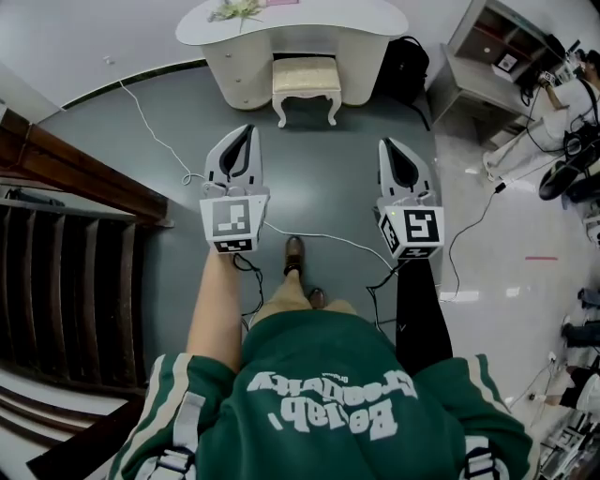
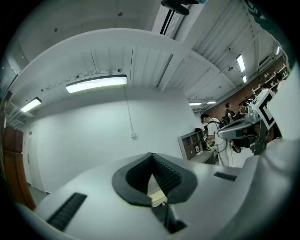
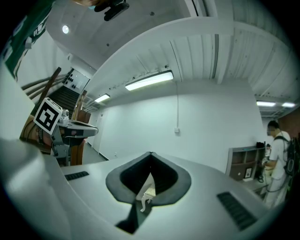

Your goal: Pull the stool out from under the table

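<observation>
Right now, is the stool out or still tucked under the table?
Tucked in: the stool stands in the knee gap of the table, between its two sides, seat's rear at the tabletop edge.

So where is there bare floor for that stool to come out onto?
The grey floor in front of the stool, between the left gripper and right gripper, is bare down to the shoe. Crowded: cables cross the left side and run by the shoe, a black bag sits beside the table, and the stairs close off the left.
</observation>
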### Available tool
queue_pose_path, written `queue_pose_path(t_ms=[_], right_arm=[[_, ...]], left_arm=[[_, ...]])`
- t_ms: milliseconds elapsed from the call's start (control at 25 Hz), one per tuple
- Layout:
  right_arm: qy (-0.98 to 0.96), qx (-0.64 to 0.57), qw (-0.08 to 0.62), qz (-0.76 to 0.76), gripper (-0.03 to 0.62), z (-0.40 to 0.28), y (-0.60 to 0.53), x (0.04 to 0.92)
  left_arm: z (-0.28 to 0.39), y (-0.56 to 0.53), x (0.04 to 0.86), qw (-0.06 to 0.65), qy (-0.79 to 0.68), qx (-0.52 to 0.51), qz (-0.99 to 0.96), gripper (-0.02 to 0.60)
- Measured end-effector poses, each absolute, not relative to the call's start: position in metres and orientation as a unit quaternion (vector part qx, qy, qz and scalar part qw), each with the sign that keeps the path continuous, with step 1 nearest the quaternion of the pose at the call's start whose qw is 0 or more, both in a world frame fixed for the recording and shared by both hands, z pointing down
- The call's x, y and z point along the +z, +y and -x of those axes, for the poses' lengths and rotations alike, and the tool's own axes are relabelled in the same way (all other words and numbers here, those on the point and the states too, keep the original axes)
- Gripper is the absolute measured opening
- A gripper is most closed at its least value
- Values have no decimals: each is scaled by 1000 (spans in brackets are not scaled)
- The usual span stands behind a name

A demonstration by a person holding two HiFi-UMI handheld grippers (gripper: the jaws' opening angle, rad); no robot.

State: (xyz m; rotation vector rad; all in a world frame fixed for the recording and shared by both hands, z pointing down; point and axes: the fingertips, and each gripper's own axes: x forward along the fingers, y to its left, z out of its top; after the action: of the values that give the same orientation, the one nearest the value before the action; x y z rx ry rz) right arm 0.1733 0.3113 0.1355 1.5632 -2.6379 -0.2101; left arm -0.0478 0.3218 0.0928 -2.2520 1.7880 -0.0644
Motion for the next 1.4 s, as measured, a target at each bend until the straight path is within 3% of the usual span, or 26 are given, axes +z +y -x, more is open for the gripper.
queue_pose_path(t_ms=[880, 1400], right_arm=[[-821, -71, 94, -558, 9, -109, 127, 139], [-831, -66, 66, -548, 9, -97, 45, 143]], left_arm=[[124, 113, 92, 131, 593, -17, 794, 14], [125, 47, 101, 125, 568, -3, 814, 14]])
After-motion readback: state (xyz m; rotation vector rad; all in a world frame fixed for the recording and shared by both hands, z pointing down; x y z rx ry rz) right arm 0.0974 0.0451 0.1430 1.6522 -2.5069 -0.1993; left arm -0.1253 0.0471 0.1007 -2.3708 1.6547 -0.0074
